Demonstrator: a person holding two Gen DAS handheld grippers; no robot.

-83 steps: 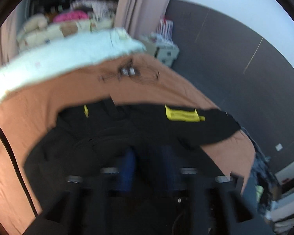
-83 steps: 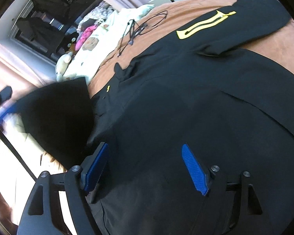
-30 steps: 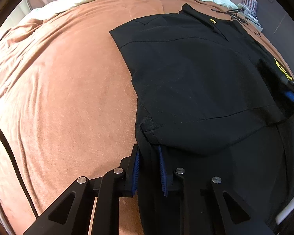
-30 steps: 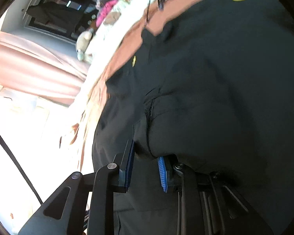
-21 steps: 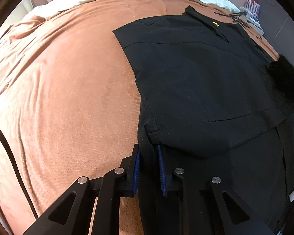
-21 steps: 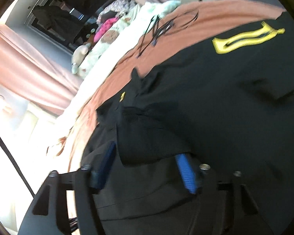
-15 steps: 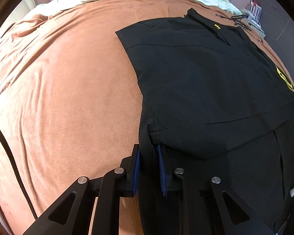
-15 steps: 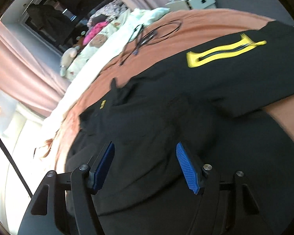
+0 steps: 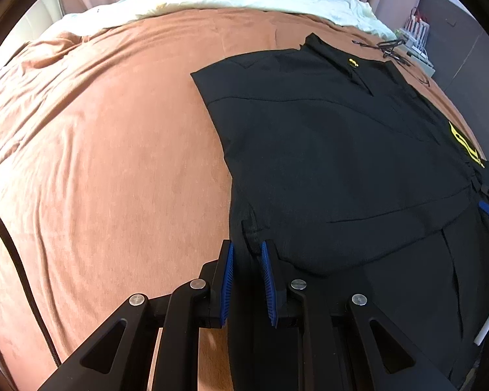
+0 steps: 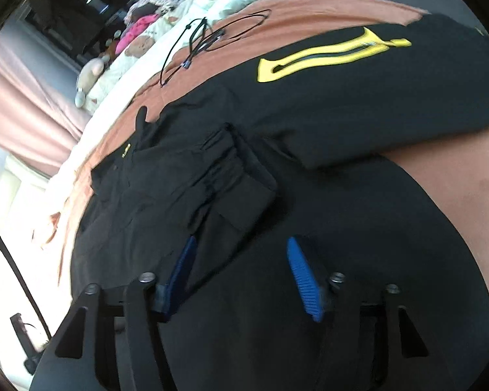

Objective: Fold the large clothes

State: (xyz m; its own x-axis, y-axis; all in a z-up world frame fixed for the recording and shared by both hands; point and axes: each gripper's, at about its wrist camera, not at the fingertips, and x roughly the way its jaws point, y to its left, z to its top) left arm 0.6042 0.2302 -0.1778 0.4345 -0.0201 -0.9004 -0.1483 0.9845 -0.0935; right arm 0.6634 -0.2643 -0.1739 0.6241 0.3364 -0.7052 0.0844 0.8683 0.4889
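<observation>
The left gripper (image 9: pixel 247 254) is clamped on a fold of the black jacket (image 9: pixel 335 163) at its near left edge, the blue pads pinching a ridge of cloth between them. From that pinch the jacket spreads away across the brown bedspread (image 9: pixel 114 150), its left side already laid over the body so that the outer edge runs in a fairly straight line toward the collar (image 9: pixel 329 50).

The right gripper (image 10: pixel 241 260) stands apart, its jaws having just been closing a little, with nothing pressed between the pads; it hovers over the body of the jacket. Just ahead of it lies a dark cuff (image 10: pixel 234 169), the end of the folded-over sleeve, resting on the chest panel. Farther out, the other sleeve with the yellow zip trim (image 10: pixel 329 55) lies spread to the side, not yet folded. A black cable (image 10: pixel 208 37) sits on the bedspread beyond the collar.

By my reading, the first side fold is down and being held in place. The next move calls for the right gripper to take the yellow-trimmed sleeve or that side's edge and bring it across to match. The left grip should hold until then, or the laid fold may slip.
</observation>
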